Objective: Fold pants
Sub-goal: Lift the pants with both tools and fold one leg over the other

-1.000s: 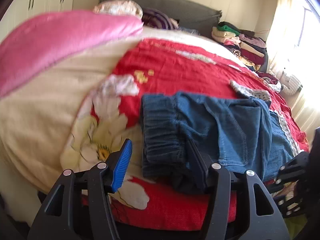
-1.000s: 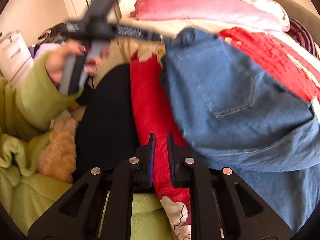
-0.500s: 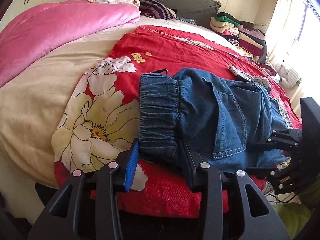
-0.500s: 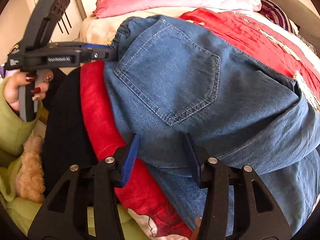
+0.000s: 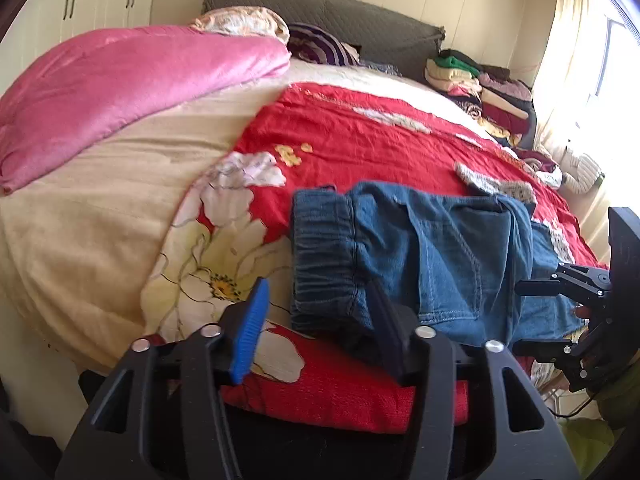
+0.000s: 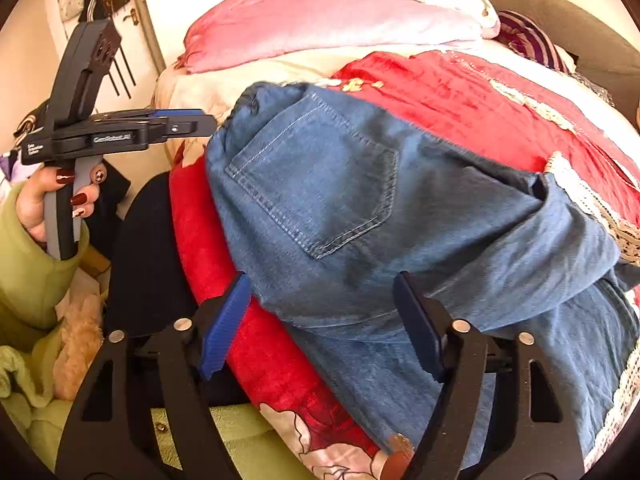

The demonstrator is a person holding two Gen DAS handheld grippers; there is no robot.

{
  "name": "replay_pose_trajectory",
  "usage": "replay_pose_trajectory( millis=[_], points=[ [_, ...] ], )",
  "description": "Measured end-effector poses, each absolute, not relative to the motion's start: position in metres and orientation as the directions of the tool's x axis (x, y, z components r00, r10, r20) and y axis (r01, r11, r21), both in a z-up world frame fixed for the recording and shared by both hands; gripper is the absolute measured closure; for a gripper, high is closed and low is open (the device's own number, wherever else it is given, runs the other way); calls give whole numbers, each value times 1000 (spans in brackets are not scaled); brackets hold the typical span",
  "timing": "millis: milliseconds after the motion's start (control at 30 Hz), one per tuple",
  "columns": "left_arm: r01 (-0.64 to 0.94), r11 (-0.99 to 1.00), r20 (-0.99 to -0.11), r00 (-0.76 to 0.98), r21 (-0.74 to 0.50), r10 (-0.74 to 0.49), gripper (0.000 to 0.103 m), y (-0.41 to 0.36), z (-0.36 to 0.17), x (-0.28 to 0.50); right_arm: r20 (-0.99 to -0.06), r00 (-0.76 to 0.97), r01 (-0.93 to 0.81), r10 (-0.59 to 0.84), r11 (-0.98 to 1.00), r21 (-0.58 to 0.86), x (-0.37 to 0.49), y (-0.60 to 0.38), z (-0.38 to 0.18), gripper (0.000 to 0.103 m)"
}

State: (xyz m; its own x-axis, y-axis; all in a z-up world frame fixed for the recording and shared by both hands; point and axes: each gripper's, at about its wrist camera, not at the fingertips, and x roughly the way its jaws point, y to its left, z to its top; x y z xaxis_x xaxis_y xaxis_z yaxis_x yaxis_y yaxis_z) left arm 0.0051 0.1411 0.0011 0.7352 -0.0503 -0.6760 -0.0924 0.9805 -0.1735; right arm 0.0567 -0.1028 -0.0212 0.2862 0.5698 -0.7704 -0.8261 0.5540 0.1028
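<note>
Red floral bedspread carries the jeans, folded near its front edge. Left wrist view: left gripper has just reopened, gripping nothing. Right wrist view: right gripper, jaws just parted, holds nothing. Fold released; next, regrasp an edge.

Bright daylight from window (glare), fisheye-bent edges, sharp.

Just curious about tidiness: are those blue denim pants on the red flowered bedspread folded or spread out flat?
Folded. The blue denim pants lie doubled over on the red flowered bedspread, back pocket on top, another denim layer underneath.
</note>
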Motion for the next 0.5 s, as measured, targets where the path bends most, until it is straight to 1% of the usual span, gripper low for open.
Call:
replay_pose_trajectory(
  millis=[100, 167, 300, 333, 367, 400, 500],
  points=[
    [-104, 981, -655, 755, -166, -31, 44, 142, 12, -1, -759, 316, -814, 570, 573, 91, 59, -109, -16, 31],
    [-104, 981, -645, 763, -167, -29, 37, 143, 18, -4, -751, 331, -805, 571, 587, 91, 63, -110, -14, 29],
    [-94, 981, -629, 776, -170, -35, 35, 138, 26, -8, -733, 361, -786, 577, 611, 93, 67, -117, -7, 22],
    [-90, 980, -627, 778, -177, -41, 32, 137, 27, -8, -728, 374, -782, 574, 618, 85, 67, -120, -5, 21],
    [-86, 979, -623, 780, -187, -50, 25, 137, 28, -7, -724, 387, -777, 571, 625, 77, 68, -122, -3, 18],
    [-83, 977, -620, 783, -195, -58, 24, 135, 29, -7, -721, 397, -772, 568, 632, 73, 70, -123, -2, 17],
    [-66, 979, -614, 786, -195, -69, 24, 128, 33, -5, -702, 431, -747, 567, 661, 75, 75, -134, 5, 15]
  ],
)
